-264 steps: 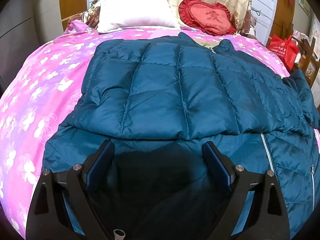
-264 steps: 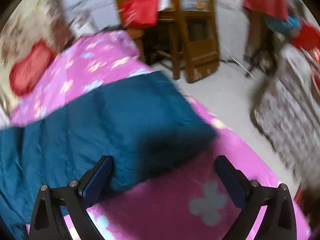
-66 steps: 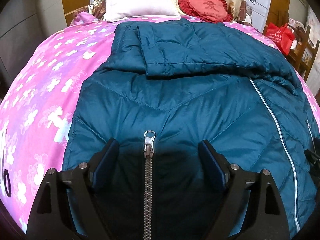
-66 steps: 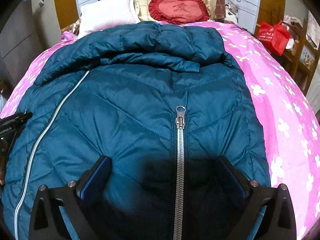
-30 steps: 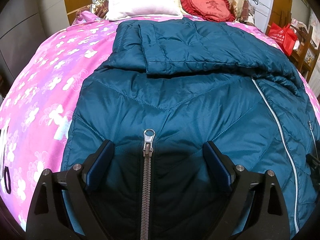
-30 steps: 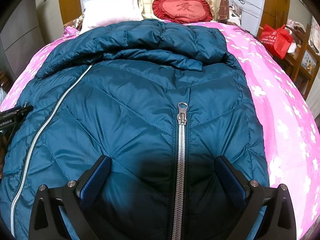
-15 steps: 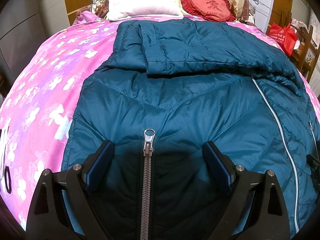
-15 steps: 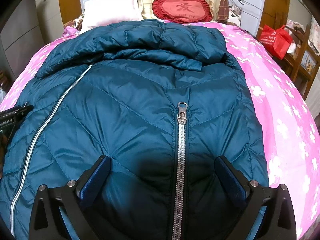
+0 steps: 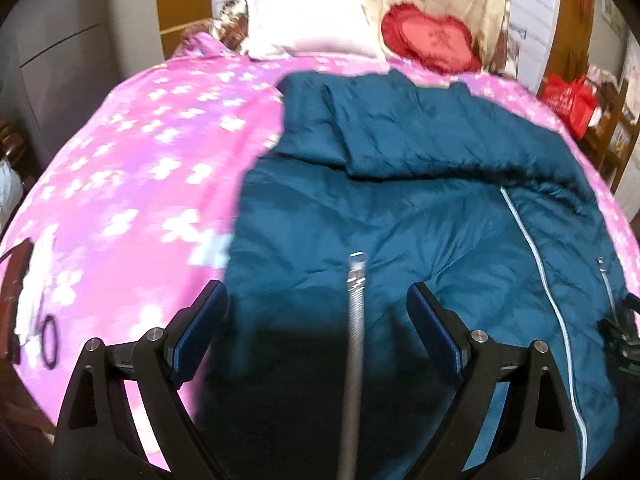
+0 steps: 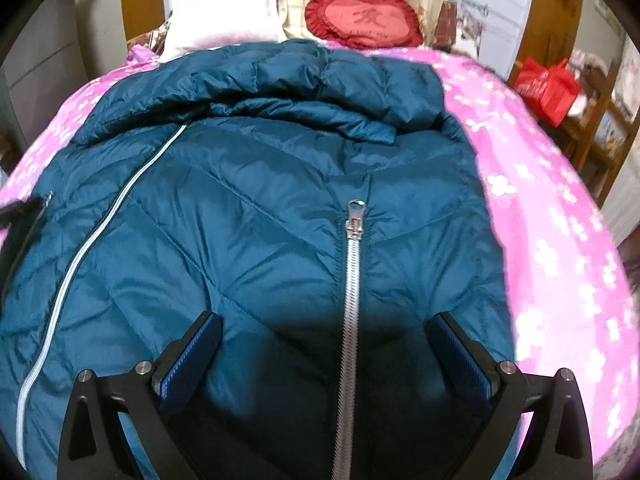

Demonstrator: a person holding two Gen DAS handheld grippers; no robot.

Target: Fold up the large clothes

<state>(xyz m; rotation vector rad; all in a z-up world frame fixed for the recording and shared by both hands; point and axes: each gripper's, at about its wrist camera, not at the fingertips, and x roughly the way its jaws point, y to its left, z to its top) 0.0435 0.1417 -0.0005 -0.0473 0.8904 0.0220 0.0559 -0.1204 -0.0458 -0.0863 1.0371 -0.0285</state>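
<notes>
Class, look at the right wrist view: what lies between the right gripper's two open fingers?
In the right wrist view, the teal down jacket fills the right gripper's gap, its silver side zipper running up the middle.

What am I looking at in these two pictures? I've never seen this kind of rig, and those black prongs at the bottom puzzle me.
No robot arm is involved: a person holds a two-finger gripper in each hand, and each gripper carries a fisheye camera that looks forward along its fingers. The black prongs with blue pads are those fingers. One picture comes from the left gripper, the other from the right gripper.

Both look down on a teal puffer jacket spread over a bed with a pink flowered cover. Each gripper is open, its fingers either side of a silver side zipper near the jacket's hem, with nothing gripped. The far part of the jacket is already folded over. A white pillow and a red heart cushion lie at the head of the bed. The left view is blurred.
</notes>
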